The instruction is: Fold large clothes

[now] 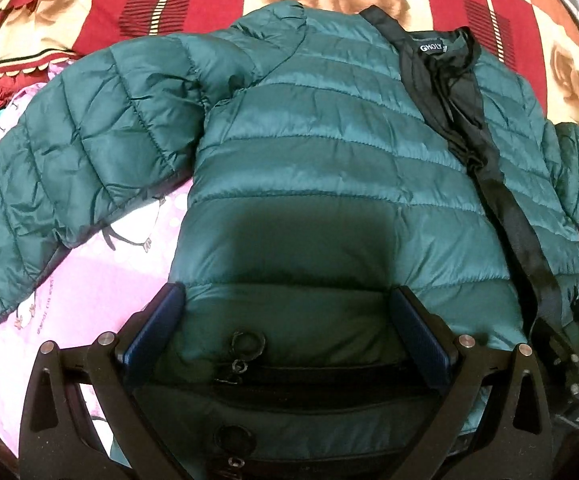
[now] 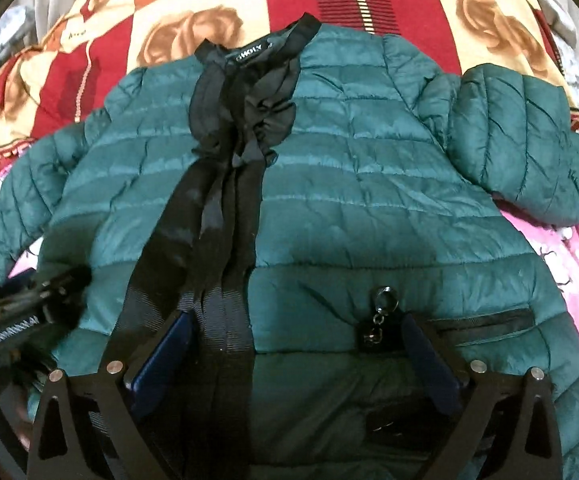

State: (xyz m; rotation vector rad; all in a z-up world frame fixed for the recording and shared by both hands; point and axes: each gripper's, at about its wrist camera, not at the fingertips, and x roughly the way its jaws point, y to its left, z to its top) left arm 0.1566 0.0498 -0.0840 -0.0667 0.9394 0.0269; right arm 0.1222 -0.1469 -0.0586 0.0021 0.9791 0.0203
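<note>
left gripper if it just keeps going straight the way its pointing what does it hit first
The left gripper, jaws open, already sits low over the green puffer jacket near its hem. Straight ahead it would likely meet the quilted front panel just past the pocket zipper pull, though depth is hard to judge.

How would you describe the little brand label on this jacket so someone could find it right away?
Start at the green puffer jacket spread on the bed, then follow the black zipper strip up to the black collar. The label sits inside that collar: a small dark tag, the only piece with white lettering.
</note>
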